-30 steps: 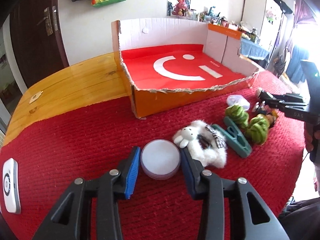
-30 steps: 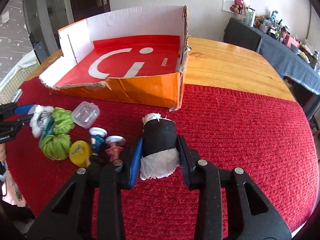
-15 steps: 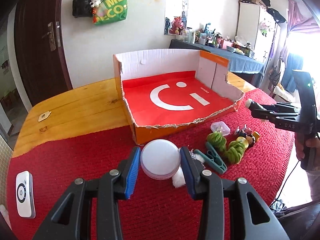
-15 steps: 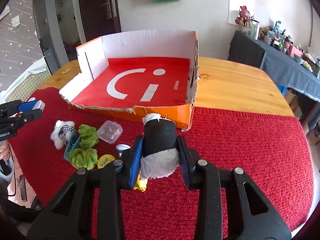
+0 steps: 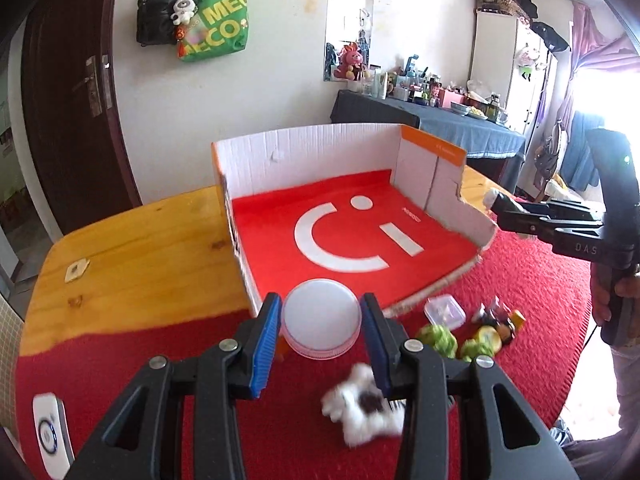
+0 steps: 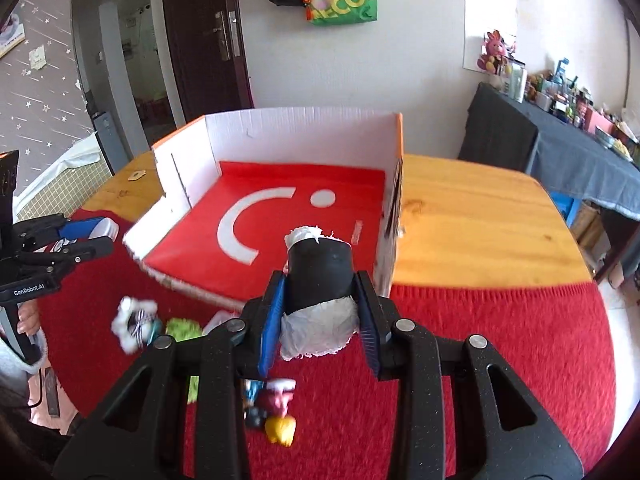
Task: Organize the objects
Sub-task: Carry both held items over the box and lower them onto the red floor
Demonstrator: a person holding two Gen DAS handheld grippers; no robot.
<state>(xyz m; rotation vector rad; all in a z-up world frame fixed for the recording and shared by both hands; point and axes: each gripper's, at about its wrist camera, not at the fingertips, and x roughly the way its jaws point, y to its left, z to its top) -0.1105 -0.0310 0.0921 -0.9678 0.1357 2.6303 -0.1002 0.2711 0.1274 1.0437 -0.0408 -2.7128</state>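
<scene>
My left gripper (image 5: 320,326) is shut on a round white container (image 5: 320,316) and holds it in the air just before the front edge of the open cardboard box (image 5: 434,160) with a red floor. My right gripper (image 6: 320,308) is shut on a black and white roll (image 6: 320,284), held above the box's near right corner (image 6: 394,216). The right gripper also shows at the right of the left wrist view (image 5: 504,210). The left gripper shows at the left of the right wrist view (image 6: 100,236).
On the red cloth (image 5: 532,280) lie a white plush toy (image 5: 362,404), green yarn balls (image 5: 438,338), a small clear box (image 5: 444,310) and small figures (image 6: 276,408). A white remote (image 5: 50,436) lies at the left. Bare wooden table (image 6: 472,216) lies beside the box.
Both grippers have risen and moved forward toward the box with their objects. The loose items on the cloth now lie lower in both views.
</scene>
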